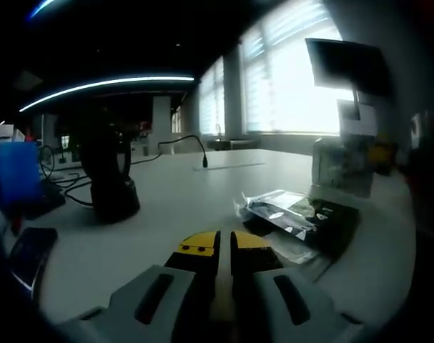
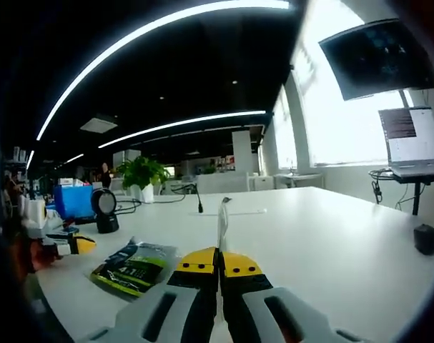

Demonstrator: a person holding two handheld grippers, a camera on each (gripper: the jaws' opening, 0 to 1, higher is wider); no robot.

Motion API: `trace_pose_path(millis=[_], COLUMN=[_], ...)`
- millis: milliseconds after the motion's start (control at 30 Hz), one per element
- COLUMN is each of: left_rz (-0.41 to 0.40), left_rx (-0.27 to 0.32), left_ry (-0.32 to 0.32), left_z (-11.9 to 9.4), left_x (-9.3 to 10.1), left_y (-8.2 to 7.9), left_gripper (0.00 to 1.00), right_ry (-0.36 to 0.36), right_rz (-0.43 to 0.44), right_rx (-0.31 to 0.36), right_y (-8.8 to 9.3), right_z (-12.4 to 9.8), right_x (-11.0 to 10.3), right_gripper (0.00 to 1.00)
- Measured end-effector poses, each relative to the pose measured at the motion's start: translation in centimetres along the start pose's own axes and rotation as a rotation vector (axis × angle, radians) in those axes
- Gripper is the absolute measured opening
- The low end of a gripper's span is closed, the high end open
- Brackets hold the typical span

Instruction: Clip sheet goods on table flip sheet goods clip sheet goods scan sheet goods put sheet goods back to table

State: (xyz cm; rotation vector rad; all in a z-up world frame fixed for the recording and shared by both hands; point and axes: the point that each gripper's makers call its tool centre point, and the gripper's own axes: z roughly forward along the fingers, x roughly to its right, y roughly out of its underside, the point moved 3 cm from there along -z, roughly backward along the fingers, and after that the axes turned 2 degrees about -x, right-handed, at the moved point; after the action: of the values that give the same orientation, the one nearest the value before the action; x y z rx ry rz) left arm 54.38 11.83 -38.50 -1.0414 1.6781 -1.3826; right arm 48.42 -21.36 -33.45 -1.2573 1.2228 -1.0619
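**Desk:** What am I looking at in the left gripper view?

**Operator:** My left gripper [image 1: 224,245] sits low over the white table [image 1: 202,193], its yellow-tipped jaws pressed together with nothing between them. I judge it idle, parked just short of the stack of sheet goods [image 1: 300,220], a pile of flat plastic-wrapped packets lying right of the jaws. A black scanner stand [image 1: 109,179] rises to the left, its cable trailing across the table toward a small desk microphone [image 1: 204,158]. A blue box [image 1: 16,171] stands at the far left edge.

**Desk:** And the right side?

**Operator:** My right gripper [image 2: 219,263] has its jaws closed on a thin sheet [image 2: 222,214], held edge-on so that it shows as a pale sliver standing up from the tips. I read that as the clip step: holding it by one edge leaves both faces free for flipping and scanning. From this angle I cannot tell which face points where.

**Desk:** Where does the scanner lie from there?

**Operator:** In the right gripper view the scanner stands well off to the left, beside the blue box, with a green-and-black packet [image 2: 133,266] lying flat on the table between it and my jaws. A laptop [image 2: 414,146] on a stand sits far right, under a wall monitor [image 2: 380,57].

**Desk:** So the sheet is off the table?

**Operator:** It appears so, gripped by my right tool.
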Motion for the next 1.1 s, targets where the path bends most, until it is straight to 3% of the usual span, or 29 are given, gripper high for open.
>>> trace_pose_path(millis=[733, 1100], left_rz=[0.004, 0.003], left_rx=[0.005, 0.011], left_ry=[-0.006, -0.006], left_z=[-0.5, -0.9], left_x=[0.8, 1.0], left_y=[-0.1, -0.2], left_gripper=[0.00, 0.00], right_ry=[0.045, 0.038], right_rz=[0.297, 0.427], right_rx=[-0.003, -0.057], right_y=[1.4, 3.1], right_z=[-0.1, 0.5], right_x=[2.6, 3.2], right_gripper=[0.00, 0.00])
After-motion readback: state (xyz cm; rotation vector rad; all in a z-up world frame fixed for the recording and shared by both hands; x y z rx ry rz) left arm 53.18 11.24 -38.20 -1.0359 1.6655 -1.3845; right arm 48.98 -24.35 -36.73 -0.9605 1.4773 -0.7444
